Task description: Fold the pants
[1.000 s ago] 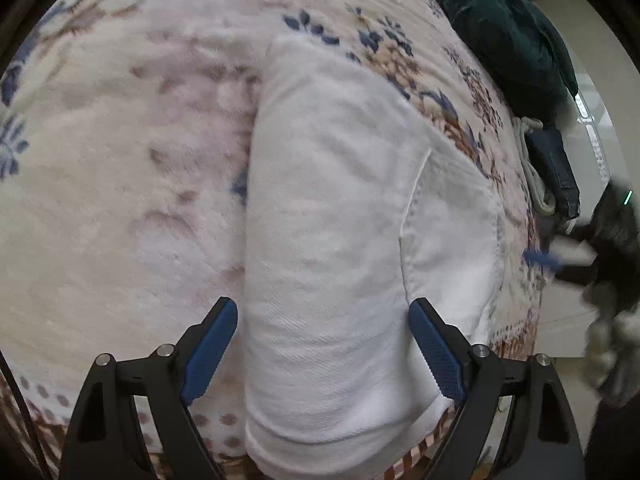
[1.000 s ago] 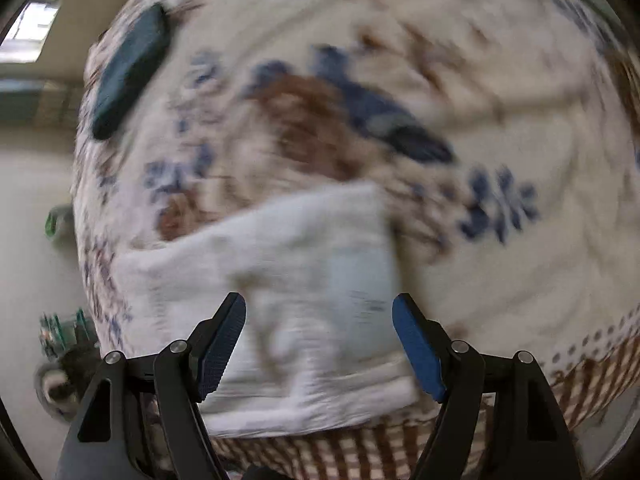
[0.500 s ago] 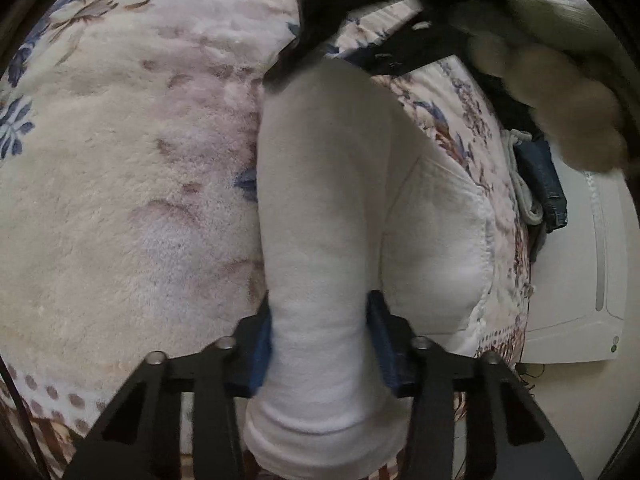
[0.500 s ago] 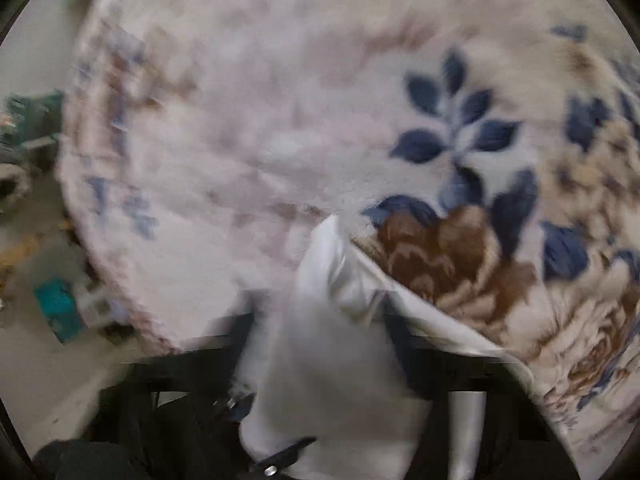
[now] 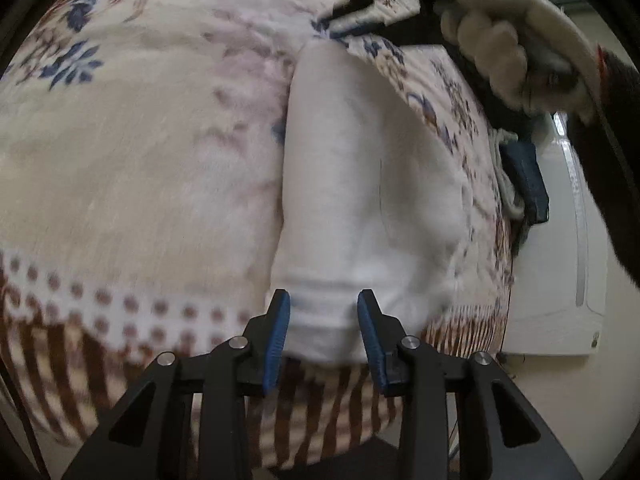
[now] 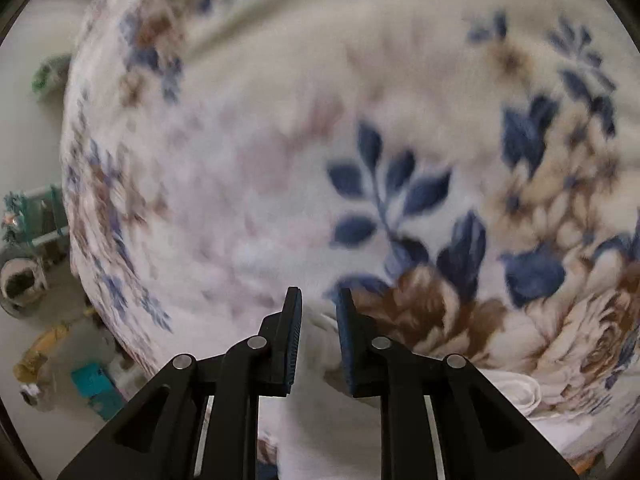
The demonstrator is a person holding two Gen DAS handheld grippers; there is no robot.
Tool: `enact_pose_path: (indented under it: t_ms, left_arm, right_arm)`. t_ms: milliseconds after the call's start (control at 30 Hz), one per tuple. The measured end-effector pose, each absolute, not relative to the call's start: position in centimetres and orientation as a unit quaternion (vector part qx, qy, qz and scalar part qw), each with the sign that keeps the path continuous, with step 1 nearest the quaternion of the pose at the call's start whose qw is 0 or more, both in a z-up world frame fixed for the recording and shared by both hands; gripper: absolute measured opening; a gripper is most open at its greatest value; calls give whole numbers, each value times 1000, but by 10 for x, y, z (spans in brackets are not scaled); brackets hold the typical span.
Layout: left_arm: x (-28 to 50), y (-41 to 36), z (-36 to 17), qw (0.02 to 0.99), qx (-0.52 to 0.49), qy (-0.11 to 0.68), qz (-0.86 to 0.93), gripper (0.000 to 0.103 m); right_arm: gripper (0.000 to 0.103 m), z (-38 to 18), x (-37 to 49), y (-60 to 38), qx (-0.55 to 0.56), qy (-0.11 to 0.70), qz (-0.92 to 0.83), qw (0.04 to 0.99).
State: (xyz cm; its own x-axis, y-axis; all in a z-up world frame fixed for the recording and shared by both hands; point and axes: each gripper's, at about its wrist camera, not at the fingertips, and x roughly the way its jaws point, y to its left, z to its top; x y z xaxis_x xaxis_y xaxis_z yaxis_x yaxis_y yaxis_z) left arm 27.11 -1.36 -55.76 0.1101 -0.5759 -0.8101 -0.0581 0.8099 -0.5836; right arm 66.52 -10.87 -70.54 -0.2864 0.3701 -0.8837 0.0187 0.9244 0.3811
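I have the left gripper clamped on the near end of the soft, limp white cotton pants lying on the floral fleece blanket, my right gripper pinching the far end.

A bed is covered by a cream blanket printed with blue and brown flowers and a brown striped border. Pale floor is seen at the left in the right wrist view, where a teal box is blurred.
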Motion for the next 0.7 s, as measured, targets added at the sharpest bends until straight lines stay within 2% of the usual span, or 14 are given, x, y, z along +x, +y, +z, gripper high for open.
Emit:
enact_pose_path:
  t_ms: [33, 67, 100, 133, 233, 300, 333, 400, 467, 567, 700]
  left_arm:
    - [268, -11, -558, 696, -253, 648, -180, 32]
    - [267, -8, -558, 694, -255, 650, -174, 32]
    - [267, -4, -557, 694, -263, 650, -165, 32]
    - [269, 0, -556, 696, -273, 645, -159, 33]
    - [279, 0, -555, 709, -283, 628, -150, 39]
    - [291, -11, -565, 702, -282, 631, -173, 39]
    - [296, -21, -574, 691, -277, 639, -195, 39]
    - [296, -31, -586, 690, -253, 647, -204, 39]
    - [289, -30, -594, 688, -258, 646, -208, 39]
    - [271, -23, -595, 675, -271, 651, -217, 39]
    - [232, -28, -613, 623, -258, 708, -211, 38]
  right_arm:
    - [25, -703, 670, -104, 132, 792, 165, 573]
    - [42, -703, 667, -96, 117, 801, 181, 559]
    - [54, -704, 665, -92, 101, 805, 188, 554]
    - [70, -705, 660, -84, 78, 808, 197, 549]
    - [72, -722, 640, -68, 11, 829, 204, 521]
    - [72, -736, 629, -61, -14, 838, 199, 508]
    - [71, -742, 625, -55, -22, 838, 199, 507]
    - [44, -746, 623, -57, -34, 832, 191, 520]
    - [26, -746, 629, -65, -17, 831, 186, 524]
    - [17, -736, 644, -79, 7, 824, 186, 536]
    - [15, -724, 660, -80, -1, 813, 179, 554]
